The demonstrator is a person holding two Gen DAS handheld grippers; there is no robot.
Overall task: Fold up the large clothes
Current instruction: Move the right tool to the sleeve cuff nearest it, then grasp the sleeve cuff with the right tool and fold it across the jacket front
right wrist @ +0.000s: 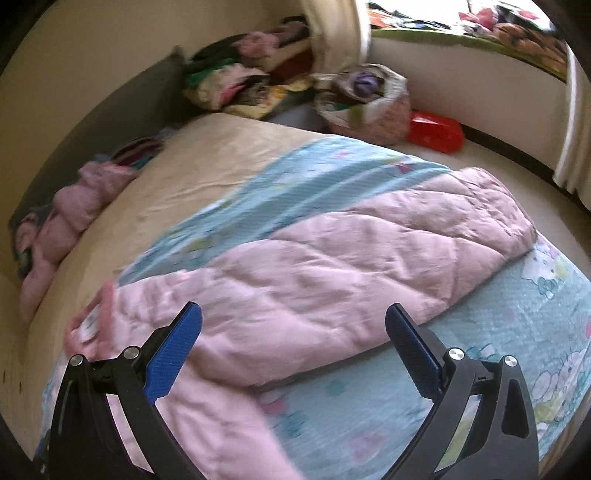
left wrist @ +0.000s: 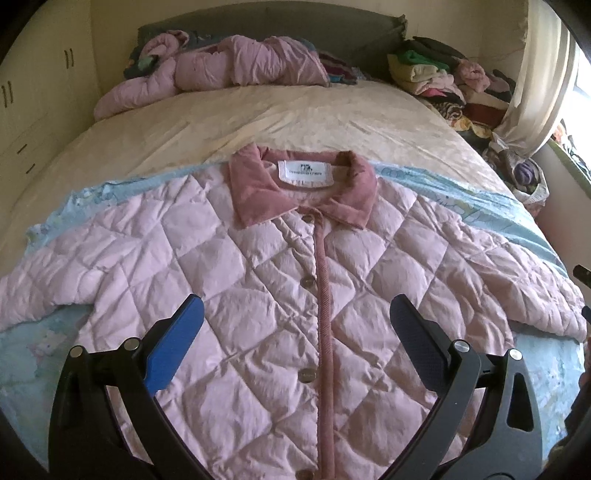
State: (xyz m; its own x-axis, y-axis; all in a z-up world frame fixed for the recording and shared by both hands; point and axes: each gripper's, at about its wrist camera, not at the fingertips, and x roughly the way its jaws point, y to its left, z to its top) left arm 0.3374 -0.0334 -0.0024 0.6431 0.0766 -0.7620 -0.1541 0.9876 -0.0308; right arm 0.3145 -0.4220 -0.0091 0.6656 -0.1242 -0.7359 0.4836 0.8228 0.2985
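Between the spread fingers of the left gripper [left wrist: 295,317] lies the buttoned front of a pink quilted jacket [left wrist: 266,280]; the jaws stand wide apart with nothing held, hovering above the cloth. Its bases and the jacket's hem are cut off by the lower edge of the left wrist view. Over the jacket's right sleeve [right wrist: 369,251] the right gripper [right wrist: 293,321] is likewise released, fingers well apart and empty — whether its tips touch the fabric cannot be told, since that view is blurred.

The jacket lies flat and face up on a pale blue printed blanket [left wrist: 546,373], both sleeves stretched outward. Diamond stitching covers it, a darker rose corduroy collar [left wrist: 301,192] sits open at the top, and a matching corduroy strip runs down the front beside round metal buttons [left wrist: 307,283]. The left sleeve's end runs out of frame. Inside the collar a white label [left wrist: 305,172] carries a small dark logo and a line of print too fine to read.

The blanket covers the near part of a bed with a cream sheet [left wrist: 266,114]. At the far end another pink padded garment [left wrist: 207,74] lies crumpled against a grey headboard [left wrist: 280,22]. Beside the bed are piled clothes [left wrist: 439,77], a curtain [left wrist: 543,74], a stuffed bag [right wrist: 365,99] and a red object [right wrist: 436,133] — smeared, hard to identify.
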